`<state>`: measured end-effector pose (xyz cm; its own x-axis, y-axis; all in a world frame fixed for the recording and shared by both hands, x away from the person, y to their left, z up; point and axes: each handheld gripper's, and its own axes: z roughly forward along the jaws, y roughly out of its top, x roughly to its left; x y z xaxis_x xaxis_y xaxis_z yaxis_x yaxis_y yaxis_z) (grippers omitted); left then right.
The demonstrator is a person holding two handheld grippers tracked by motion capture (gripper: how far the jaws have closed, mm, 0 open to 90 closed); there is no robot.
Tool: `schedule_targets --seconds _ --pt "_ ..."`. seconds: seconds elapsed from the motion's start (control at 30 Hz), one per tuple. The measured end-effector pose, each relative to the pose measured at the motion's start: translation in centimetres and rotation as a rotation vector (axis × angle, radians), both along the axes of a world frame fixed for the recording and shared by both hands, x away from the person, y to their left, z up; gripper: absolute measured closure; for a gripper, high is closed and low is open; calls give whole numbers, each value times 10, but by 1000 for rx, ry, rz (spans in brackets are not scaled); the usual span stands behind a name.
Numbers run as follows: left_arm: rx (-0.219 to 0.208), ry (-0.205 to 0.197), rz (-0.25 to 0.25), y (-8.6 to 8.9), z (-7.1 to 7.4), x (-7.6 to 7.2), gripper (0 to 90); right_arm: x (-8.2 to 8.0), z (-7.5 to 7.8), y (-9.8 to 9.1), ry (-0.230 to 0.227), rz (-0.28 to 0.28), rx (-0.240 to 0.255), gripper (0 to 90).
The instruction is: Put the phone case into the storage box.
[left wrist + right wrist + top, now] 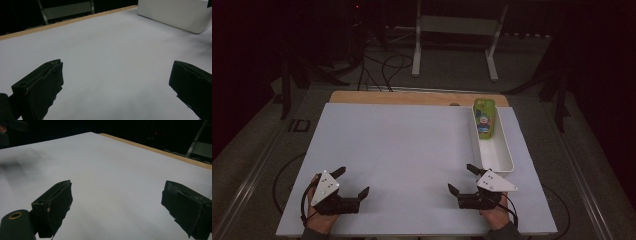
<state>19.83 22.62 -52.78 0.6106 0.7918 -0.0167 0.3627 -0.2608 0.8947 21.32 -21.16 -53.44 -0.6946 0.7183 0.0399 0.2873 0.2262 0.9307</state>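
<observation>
So the green cup point(485, 117) stands upright, mouth up, in the far end of the long white tray point(503, 159), which runs front-to-back along the desk's point(402, 150) right side. Both hand-held grippers, left point(353, 182) and right point(461, 179), sit near the front edge, jaws wide apart, holding nothing.

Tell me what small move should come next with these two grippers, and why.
Probably move the right claw forward toward the green printed cup standing at the far end of the long white plastic tray. Both claws are open and hold nothing above the white tabletop, and the right one is nearer that tray than the left claw.
</observation>
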Motion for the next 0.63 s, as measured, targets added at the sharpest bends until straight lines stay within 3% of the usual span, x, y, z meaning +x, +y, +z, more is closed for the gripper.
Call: schedule_targets --seconds 0.63 --pt "14 8 -29 -11 -4 0 0 -11 -2 -11 -21 0 25 90"
